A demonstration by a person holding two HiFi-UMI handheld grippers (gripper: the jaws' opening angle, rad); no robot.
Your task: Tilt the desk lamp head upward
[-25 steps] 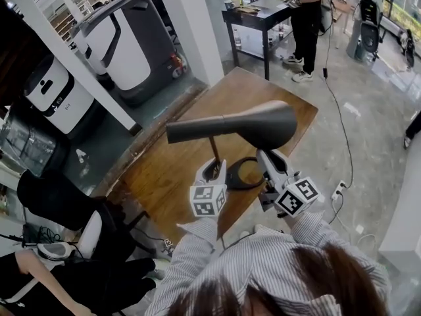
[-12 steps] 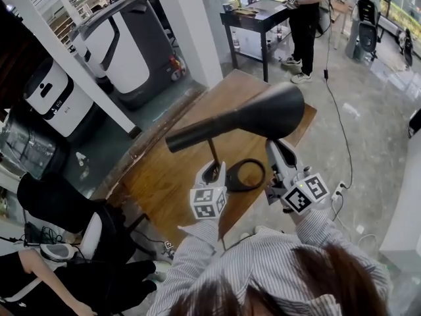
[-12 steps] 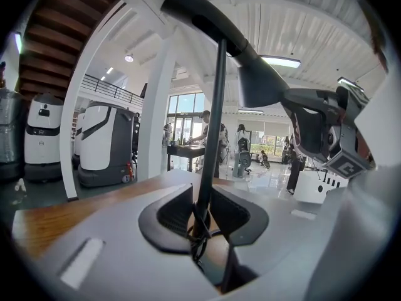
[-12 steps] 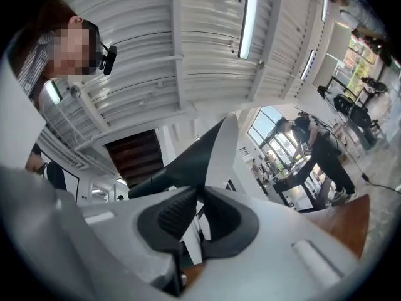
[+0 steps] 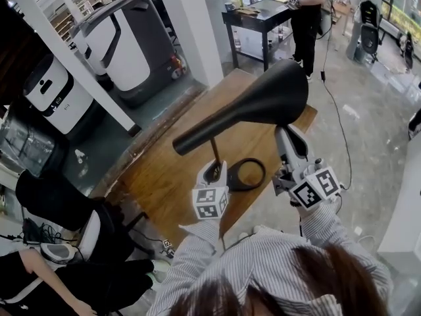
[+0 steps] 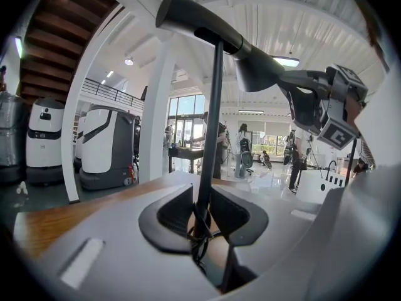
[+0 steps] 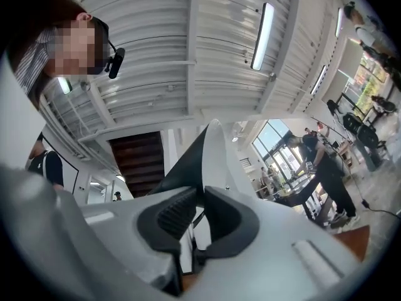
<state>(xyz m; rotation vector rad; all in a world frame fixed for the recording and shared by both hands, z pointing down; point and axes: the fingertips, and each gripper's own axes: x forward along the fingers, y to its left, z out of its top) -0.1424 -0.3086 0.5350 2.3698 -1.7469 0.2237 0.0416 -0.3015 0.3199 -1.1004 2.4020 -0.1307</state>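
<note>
Matte black conical lamp head (image 5: 263, 103), thin stem (image 5: 215, 153), wooden table (image 5: 164, 176)

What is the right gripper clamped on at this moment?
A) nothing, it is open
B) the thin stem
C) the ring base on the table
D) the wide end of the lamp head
D: the right gripper view shows the right gripper with its pads pressed on the flared edge of the lamp head, and the head view places it at the wide end.

Left gripper (image 5: 214, 170) closing on stem (image 5: 214, 151), right gripper (image 5: 288, 132) higher, clamping head (image 5: 263, 97)
</note>
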